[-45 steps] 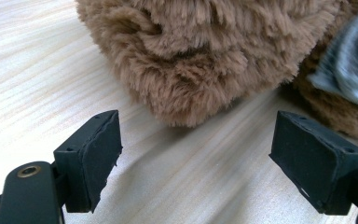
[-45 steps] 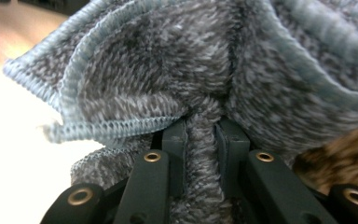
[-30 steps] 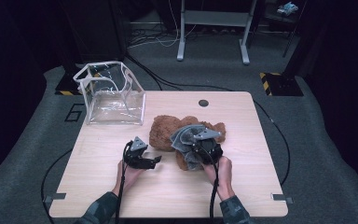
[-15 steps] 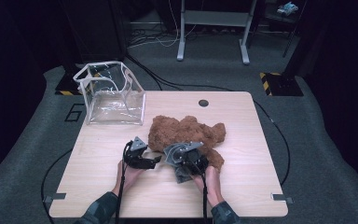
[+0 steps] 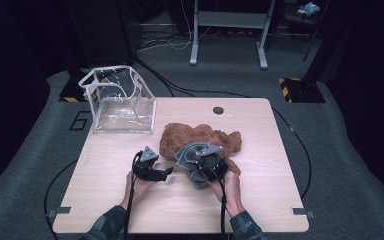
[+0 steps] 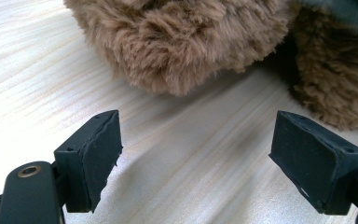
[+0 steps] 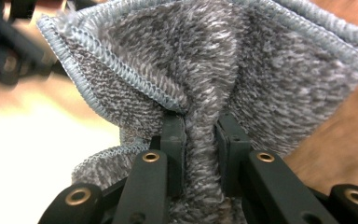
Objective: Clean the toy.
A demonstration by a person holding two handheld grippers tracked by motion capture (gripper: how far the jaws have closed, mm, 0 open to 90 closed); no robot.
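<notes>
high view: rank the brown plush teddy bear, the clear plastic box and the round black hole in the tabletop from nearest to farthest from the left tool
1. Brown plush teddy bear, just right of the left tool.
2. Clear plastic box, at the table's far left corner.
3. Round black hole in the tabletop, at the far edge, right of the box.

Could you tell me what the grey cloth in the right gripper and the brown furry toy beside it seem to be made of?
The grey mottled cloth looks like microfibre or terry: short looped pile, matt, with a pale blue stitched hem. The brown furry toy seems to be long-pile synthetic plush, soft and matt, though its filling cannot be told.
</notes>
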